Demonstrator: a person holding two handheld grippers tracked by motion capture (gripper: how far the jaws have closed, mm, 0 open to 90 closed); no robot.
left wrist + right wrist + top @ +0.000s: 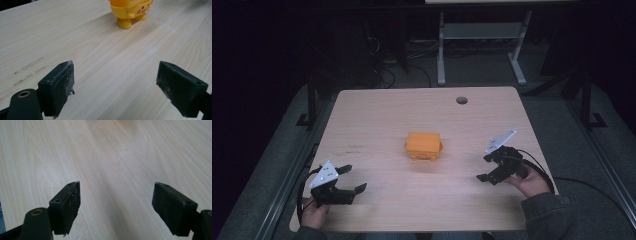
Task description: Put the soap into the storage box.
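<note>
The yellow-orange toy is standing upright on the wooden table, between the two grippers and farther from the person than either, well apart from both. The left gripper is sitting with its jaws spread wide and nothing between them; in the left gripper view the toy is showing ahead of the fingers and a little to the right of the gap's middle, its feet and pink cheek marks turned toward that camera. The right gripper is likewise gaping wide and gripping nothing, its fingers framing bare table. From the high view the toy's boxy top is lying with its long side running across the table, left to right, and its front is facing the person's edge.
</note>
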